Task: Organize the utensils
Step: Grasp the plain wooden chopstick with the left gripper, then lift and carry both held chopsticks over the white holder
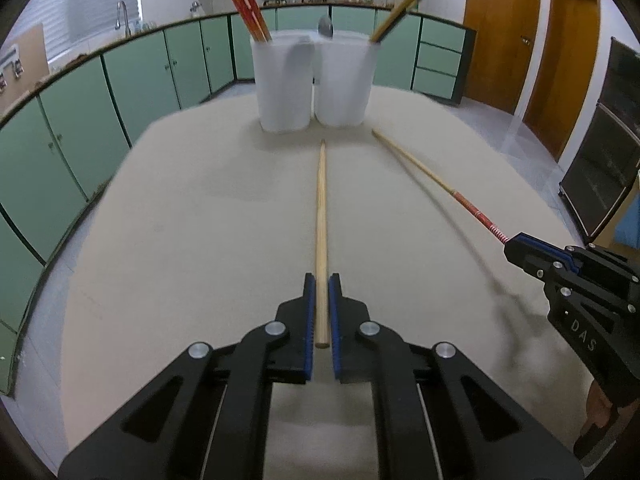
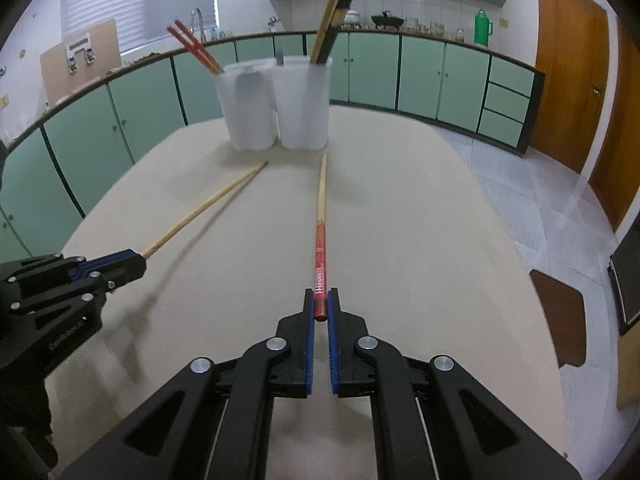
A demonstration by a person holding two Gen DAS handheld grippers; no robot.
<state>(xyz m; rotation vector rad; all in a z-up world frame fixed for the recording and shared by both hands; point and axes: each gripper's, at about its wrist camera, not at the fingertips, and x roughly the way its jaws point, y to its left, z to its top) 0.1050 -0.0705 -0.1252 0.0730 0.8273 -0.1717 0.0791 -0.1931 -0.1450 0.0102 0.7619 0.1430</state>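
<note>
Both tongs clamped, one chopstick each: left tongs [image 1: 322,280] on the plain chopstick [image 1: 321,216], right tongs [image 2: 321,294] on the red-handled chopstick [image 2: 321,240]. Each stick runs straight ahead, tip toward the cups [image 1: 312,80] across the worktop [image 1: 200,220]. Right stick lines up with the right-hand cup; left sits between the two.

- You get even, soft indoor light; the table [image 1: 200,220] shows no glare.
- Your grippers cast faint, smeared shadows (right side, left view).
- Fisheye bends the cabinets [image 1: 80,112]; corners go black.
</note>
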